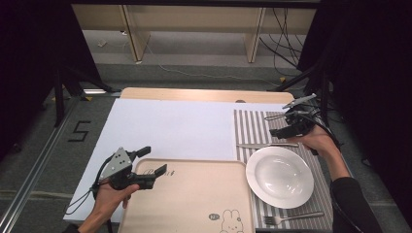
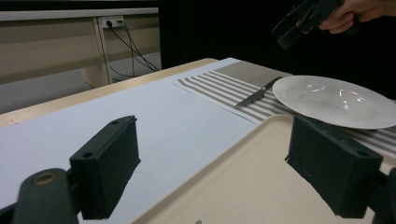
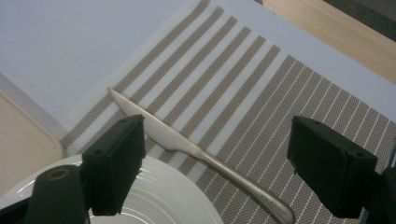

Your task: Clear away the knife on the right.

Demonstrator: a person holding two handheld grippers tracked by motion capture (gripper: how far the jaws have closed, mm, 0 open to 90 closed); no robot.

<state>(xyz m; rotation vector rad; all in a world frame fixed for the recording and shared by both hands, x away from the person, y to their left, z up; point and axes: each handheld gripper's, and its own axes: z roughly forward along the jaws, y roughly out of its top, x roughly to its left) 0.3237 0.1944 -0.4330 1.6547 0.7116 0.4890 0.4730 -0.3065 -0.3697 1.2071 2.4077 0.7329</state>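
Note:
A beige tray (image 1: 194, 194) with a rabbit print lies at the near middle of the table. Right of it, a white plate (image 1: 279, 177) rests on a striped placemat (image 1: 250, 128). A knife (image 1: 267, 145) lies just beyond the plate, and a fork (image 1: 291, 218) lies on its near side. My left gripper (image 1: 153, 161) hangs open over the tray's far left corner (image 2: 261, 186), with nothing between its jaws. My right gripper (image 1: 273, 125) is open above the knife (image 3: 187, 144), close to the plate's rim (image 3: 154, 200).
A white sheet (image 1: 170, 126) covers most of the table, and a strip of bare wood (image 1: 204, 93) runs along the far edge. Beyond it are the floor, cables and wooden furniture legs. Dark curtains stand on both sides.

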